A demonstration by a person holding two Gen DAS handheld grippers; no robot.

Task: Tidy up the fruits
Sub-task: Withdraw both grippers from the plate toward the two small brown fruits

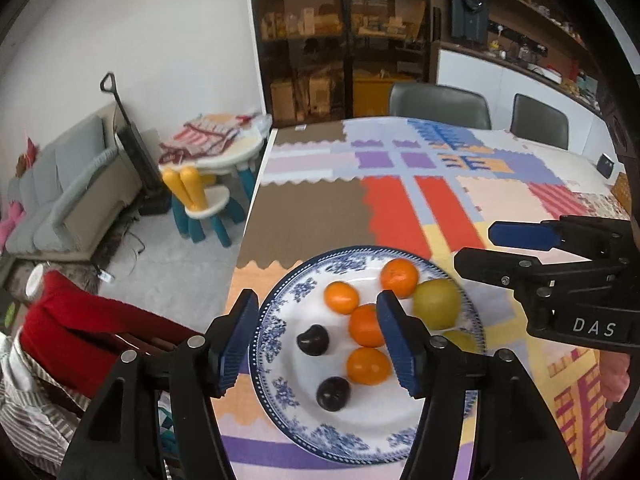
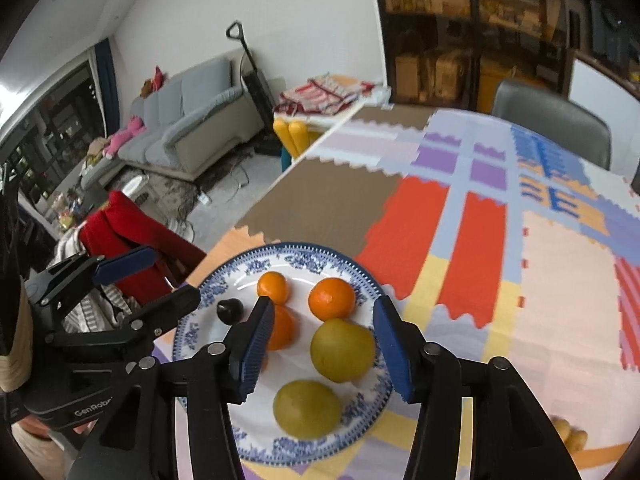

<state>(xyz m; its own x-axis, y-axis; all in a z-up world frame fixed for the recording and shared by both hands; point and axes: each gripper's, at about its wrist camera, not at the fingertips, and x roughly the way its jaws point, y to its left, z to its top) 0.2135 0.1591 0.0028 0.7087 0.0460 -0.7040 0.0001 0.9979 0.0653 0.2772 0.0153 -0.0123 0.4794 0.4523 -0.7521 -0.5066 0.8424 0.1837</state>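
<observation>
Both my grippers hang spread and empty over the plate [image 1: 280, 308], nothing between the blue pads. From the left wrist view, my left gripper [image 1: 316, 340] fills the bottom of the frame, with two dark plums [image 1: 313, 340] and four oranges [image 1: 341, 298] lying between and just beyond its fingers; my right gripper [image 1: 476, 250] reaches in from the right edge. From the right wrist view, my right gripper [image 2: 322, 346] frames two yellow-green pears [image 2: 343, 350] at lower centre.

All the fruit sits grouped by kind on that blue-patterned plate, near the table's [image 2: 560, 320] left edge, on a patchwork cloth.

I judge the oranges firm, light and prone to roll, so I would pinch across the widest part. Pears look heavier and smooth: grip low on the belly. Plums seem small, slick and soft, so squeeze gently.
</observation>
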